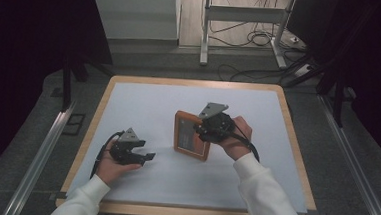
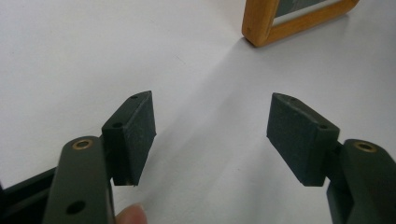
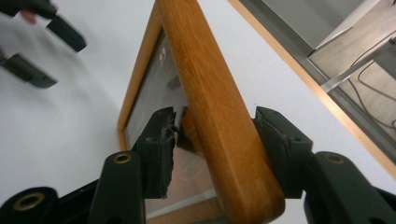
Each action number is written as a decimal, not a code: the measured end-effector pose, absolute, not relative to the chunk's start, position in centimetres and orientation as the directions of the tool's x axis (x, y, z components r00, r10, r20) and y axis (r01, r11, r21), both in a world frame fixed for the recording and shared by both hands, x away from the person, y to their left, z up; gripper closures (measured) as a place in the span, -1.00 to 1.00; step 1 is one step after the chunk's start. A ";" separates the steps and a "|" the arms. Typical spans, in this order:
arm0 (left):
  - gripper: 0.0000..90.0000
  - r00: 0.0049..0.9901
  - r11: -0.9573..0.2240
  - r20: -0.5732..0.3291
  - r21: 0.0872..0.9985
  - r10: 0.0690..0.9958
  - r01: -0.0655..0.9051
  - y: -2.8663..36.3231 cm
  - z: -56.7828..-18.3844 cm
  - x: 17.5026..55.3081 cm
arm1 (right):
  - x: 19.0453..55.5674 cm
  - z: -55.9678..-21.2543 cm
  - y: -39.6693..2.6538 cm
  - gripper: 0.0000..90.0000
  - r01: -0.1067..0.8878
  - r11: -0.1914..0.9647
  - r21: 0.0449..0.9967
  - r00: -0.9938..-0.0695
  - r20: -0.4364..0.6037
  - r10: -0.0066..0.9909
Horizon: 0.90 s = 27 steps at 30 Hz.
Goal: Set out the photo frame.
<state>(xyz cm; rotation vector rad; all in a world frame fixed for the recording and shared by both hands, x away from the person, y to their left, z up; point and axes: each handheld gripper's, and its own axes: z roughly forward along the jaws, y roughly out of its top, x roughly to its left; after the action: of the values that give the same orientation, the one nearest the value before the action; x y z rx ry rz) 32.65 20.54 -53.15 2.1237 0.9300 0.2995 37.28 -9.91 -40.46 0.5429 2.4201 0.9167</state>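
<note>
Nearest us, our left gripper (image 1: 148,156) rests on the white mat (image 1: 143,104), its 2 jaws wide and empty. Mid-table, our right gripper (image 3: 212,137) straddles the wooden picture frame's (image 3: 210,107) side rail, jaws spread with a gap showing; we judge this a release, next backing off. Room lies open to the table's far edge (image 1: 195,82).

A wood-edged table (image 1: 87,146) under a white mat (image 1: 143,109); cables (image 1: 255,39) lie on the floor beyond.

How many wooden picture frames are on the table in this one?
1. The wooden picture frame stands near the middle of the white table, its edge between the jaws of the right gripper. Nothing suggests another hidden one.
</note>
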 end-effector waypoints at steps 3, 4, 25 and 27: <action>-0.29 0.704 -0.423 -0.091 0.743 0.704 0.519 20.5 -53.2 32.6 | 38.0 -40.6 -10.1 0.03 0.200 0.683 0.703 -0.798 -0.288 0.530; -0.29 0.704 -0.423 -0.091 0.743 0.704 0.519 20.5 -53.2 32.6 | 38.6 -40.8 -10.3 -0.02 0.214 0.675 0.706 -0.793 -0.278 0.543; -0.29 0.708 -0.424 -0.095 0.742 0.700 0.519 20.4 -53.2 32.6 | 40.3 -41.9 -11.4 -0.42 0.303 0.562 0.770 -0.734 -0.188 0.653; -0.29 0.708 -0.426 -0.094 0.741 0.700 0.519 20.5 -53.2 32.6 | 39.6 -41.5 -12.1 -0.51 0.321 0.521 0.791 -0.711 -0.162 0.684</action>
<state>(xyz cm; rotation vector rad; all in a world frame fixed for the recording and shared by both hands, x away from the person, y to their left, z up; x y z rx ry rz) 32.61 20.46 -53.20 2.1227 0.9246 0.2919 39.62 -12.09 -41.48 0.8210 2.3049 1.0634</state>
